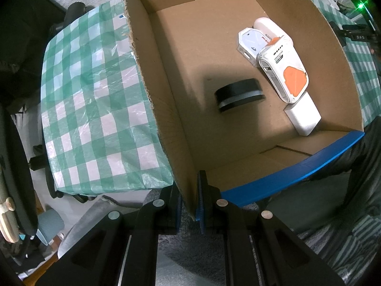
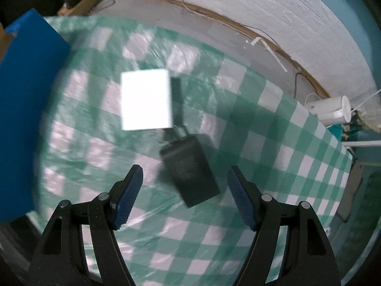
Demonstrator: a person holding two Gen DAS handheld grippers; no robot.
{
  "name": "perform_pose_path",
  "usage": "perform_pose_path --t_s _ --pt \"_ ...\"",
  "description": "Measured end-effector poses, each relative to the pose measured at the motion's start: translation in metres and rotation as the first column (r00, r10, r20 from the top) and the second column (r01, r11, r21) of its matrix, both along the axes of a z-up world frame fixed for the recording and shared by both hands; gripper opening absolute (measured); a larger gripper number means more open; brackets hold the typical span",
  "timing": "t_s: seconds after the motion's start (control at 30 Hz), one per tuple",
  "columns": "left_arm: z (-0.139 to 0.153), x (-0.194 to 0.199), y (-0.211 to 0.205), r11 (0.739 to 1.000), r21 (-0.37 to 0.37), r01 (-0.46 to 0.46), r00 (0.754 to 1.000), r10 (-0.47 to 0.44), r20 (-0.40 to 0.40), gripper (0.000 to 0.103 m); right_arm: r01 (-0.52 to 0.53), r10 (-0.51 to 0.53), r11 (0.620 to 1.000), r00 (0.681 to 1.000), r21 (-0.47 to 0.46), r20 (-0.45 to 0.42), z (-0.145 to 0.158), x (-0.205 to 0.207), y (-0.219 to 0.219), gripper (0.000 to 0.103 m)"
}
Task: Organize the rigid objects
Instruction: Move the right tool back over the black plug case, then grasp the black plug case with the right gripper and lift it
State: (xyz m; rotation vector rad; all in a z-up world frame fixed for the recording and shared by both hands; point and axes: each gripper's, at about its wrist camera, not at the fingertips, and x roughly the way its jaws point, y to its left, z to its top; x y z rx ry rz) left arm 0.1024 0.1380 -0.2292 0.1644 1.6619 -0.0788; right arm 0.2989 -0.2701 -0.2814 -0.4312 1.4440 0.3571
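My left gripper (image 1: 189, 199) is shut on the near corner wall of a cardboard box (image 1: 166, 109) with blue outer sides. Inside lie a black curved case (image 1: 239, 94), a white and orange device (image 1: 284, 71), a white block (image 1: 303, 115), a small white box (image 1: 250, 41) and a white capsule-shaped item (image 1: 268, 27). My right gripper (image 2: 184, 194) is open above the checked tablecloth (image 2: 262, 143). A black adapter (image 2: 190, 172) lies between and just beyond its fingertips. A white square box (image 2: 145, 100) lies farther on. The right view is motion-blurred.
The box's blue side (image 2: 28, 107) stands at the left of the right wrist view. A white cylinder (image 2: 333, 109) lies at the table's far right edge near cables and the wall. Chairs and floor clutter (image 1: 59, 190) lie below the table's left edge.
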Motion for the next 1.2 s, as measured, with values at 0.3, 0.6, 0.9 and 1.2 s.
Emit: perform_pose_path --t_s 0.3,0.6,0.9,1.2 --pt "0.001 0.0 -0.001 1.0 0.006 0.0 1.0 0.0 -0.006 0.01 0.003 -0.003 1.0 1.0 -0.001 0.002 -0.024 0.008 -0.006 0.074" --pt "0.001 -0.001 -0.002 1.0 0.006 0.004 1.0 -0.004 -0.01 0.01 0.005 -0.005 1.0 1.0 -0.006 -0.03 -0.035 0.012 0.001 0.052" --pt "0.001 0.0 -0.002 1.0 0.007 0.008 1.0 -0.008 -0.008 0.01 0.102 -0.099 0.994 0.991 0.024 -0.094 -0.031 0.001 -0.005 0.037" --pt "0.0 0.0 0.0 1.0 0.004 0.011 1.0 -0.011 -0.007 0.01 0.157 -0.153 0.987 0.983 0.028 -0.105 -0.015 -0.023 -0.01 0.037"
